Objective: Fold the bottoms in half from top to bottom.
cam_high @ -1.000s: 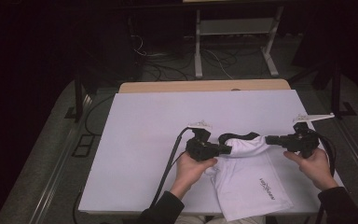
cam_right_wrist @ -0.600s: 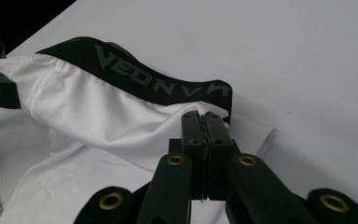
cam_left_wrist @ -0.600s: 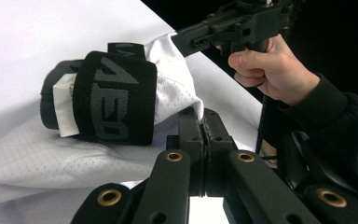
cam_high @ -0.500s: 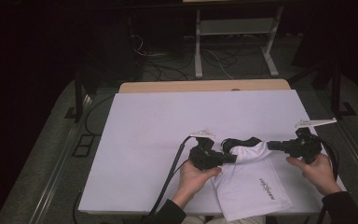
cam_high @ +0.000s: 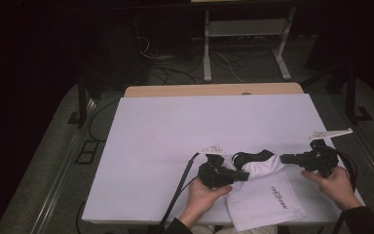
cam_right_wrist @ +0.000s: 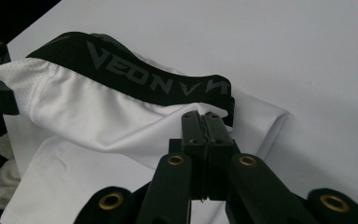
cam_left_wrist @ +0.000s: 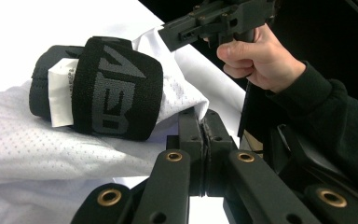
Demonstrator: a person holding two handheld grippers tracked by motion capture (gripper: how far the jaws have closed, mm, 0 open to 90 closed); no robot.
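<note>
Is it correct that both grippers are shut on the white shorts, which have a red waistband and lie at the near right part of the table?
Not quite: the waistband is black with grey lettering, not red, as the right gripper view shows. The rest holds: the left gripper and right gripper are both shut on the white shorts, at the near right part of the table.

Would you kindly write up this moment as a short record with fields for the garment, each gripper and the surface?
garment: white mesh shorts with a black elastic waistband, lying at the near right of the table, lower part hanging over the near edge
left gripper: jaws shut on the white fabric
right gripper: jaws shut on fabric just below the waistband
surface: white table top
</note>
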